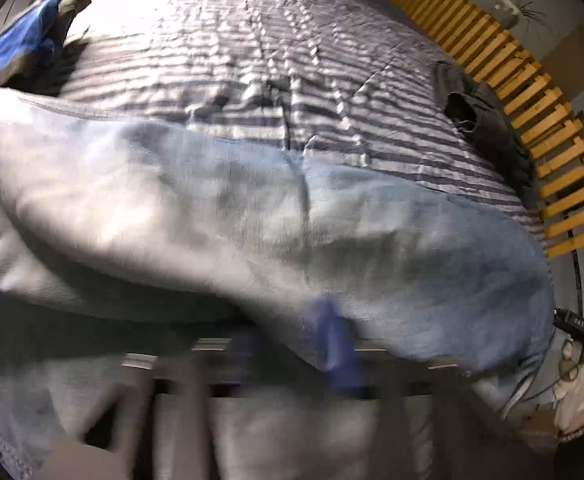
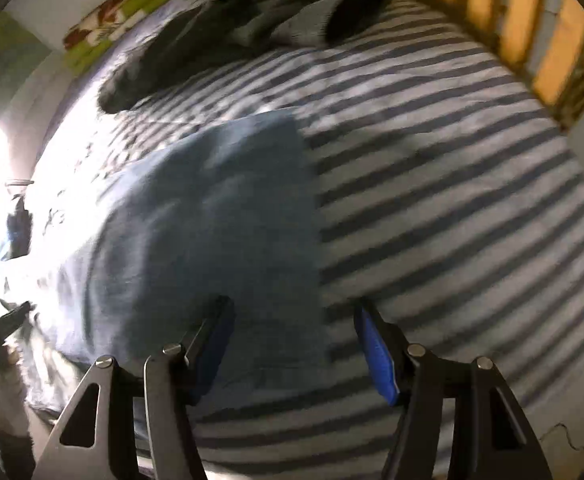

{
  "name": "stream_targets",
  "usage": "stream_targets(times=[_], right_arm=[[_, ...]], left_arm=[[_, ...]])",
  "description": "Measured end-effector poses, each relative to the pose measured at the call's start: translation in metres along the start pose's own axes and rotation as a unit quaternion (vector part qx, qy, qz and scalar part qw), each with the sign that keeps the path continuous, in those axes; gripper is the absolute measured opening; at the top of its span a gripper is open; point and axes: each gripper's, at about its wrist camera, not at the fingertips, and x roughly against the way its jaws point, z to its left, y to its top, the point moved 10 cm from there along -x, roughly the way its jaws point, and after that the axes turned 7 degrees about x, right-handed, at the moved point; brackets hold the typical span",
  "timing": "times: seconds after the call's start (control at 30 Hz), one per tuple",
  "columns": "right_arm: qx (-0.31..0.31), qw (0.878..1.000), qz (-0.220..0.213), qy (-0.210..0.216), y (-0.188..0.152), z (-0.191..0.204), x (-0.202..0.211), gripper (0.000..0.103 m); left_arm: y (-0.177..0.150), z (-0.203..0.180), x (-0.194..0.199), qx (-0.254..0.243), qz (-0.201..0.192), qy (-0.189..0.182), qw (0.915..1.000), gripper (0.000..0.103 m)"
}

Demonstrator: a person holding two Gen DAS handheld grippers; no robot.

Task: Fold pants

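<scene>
Two grippers work a pair of light-blue pants point(image 2: 220, 216) spread on a striped bedsheet point(image 2: 451, 208). We note the right gripper point(image 2: 293, 344) with its jaws standing wide apart and nothing between them; its left finger lies over the near edge of the denim, its right finger over bare sheet. The left gripper point(image 1: 292, 356) is heavily blurred and largely buried under cloth; we see one blue pad point(image 1: 337, 344) pressed against draped denim, but we cannot tell whether the jaws are closed on it.

Risks, in our judgement: if the left gripper's hold is shallow, the raised fabric could slip and the fold would fall crooked. The wide right gripper sits at the very edge of the pants, so closing there may catch the sheet along with the denim, or miss the denim altogether.

The left wrist view alone shows the denim lifted in a bulging fold close to the lens, a gloved hand point(image 1: 575, 384) at the right edge, and a blue garment point(image 1: 16, 52) far left. The right wrist view alone shows the pants' outline lying on the sheet, a dark garment point(image 2: 232, 28) farther up the bed, and the wooden slatted rail point(image 2: 551, 40) close by.
</scene>
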Motion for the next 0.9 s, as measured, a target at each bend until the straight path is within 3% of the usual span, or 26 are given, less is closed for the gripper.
stream_targets(times=[0.03, 0.07, 0.2, 0.37, 0.43, 0.47, 0.5, 0.57, 0.63, 0.73, 0.9], right_arm=[[0.002, 1.000, -0.003, 0.006, 0.002, 0.007, -0.001, 0.033], [0.012, 1.000, -0.005, 0.007, 0.005, 0.017, -0.001, 0.003], [0.071, 0.995, -0.060, -0.045, 0.035, 0.044, 0.029, 0.000], [0.125, 0.985, -0.116, -0.006, 0.054, 0.088, 0.096, 0.000], [0.155, 0.981, -0.115, -0.014, 0.047, 0.098, 0.106, 0.002], [0.158, 0.981, -0.111, -0.018, 0.044, 0.097, 0.106, 0.012], [0.158, 0.982, -0.101, -0.018, 0.040, 0.097, 0.102, 0.035], [0.146, 0.985, -0.092, -0.018, 0.037, 0.088, 0.091, 0.061], [0.125, 0.988, -0.085, -0.014, 0.035, 0.078, 0.076, 0.061], [0.104, 0.992, -0.072, 0.015, 0.039, 0.074, 0.057, 0.061], [0.107, 0.988, -0.054, 0.093, 0.062, 0.119, 0.027, 0.061]], left_arm=[[0.002, 0.001, 0.001, 0.010, -0.005, -0.007, 0.9999, 0.010], [0.005, 0.001, 0.004, 0.014, -0.013, -0.011, 0.9997, 0.005], [0.018, -0.005, 0.042, 0.000, -0.054, -0.025, 0.9982, 0.004], [0.013, -0.001, 0.117, -0.036, -0.107, -0.020, 0.9934, 0.004], [0.001, 0.021, 0.141, -0.033, -0.118, -0.005, 0.9925, 0.004], [-0.005, 0.036, 0.149, -0.022, -0.118, 0.001, 0.9928, 0.004], [-0.012, 0.053, 0.155, -0.013, -0.116, 0.009, 0.9931, 0.004], [-0.023, 0.093, 0.158, 0.005, -0.115, 0.058, 0.9917, 0.004], [-0.033, 0.134, 0.155, 0.035, -0.106, 0.099, 0.9888, 0.004], [-0.043, 0.177, 0.147, 0.090, -0.087, 0.104, 0.9867, 0.004], [-0.045, 0.177, 0.141, 0.089, -0.084, 0.105, 0.9869, 0.004]])
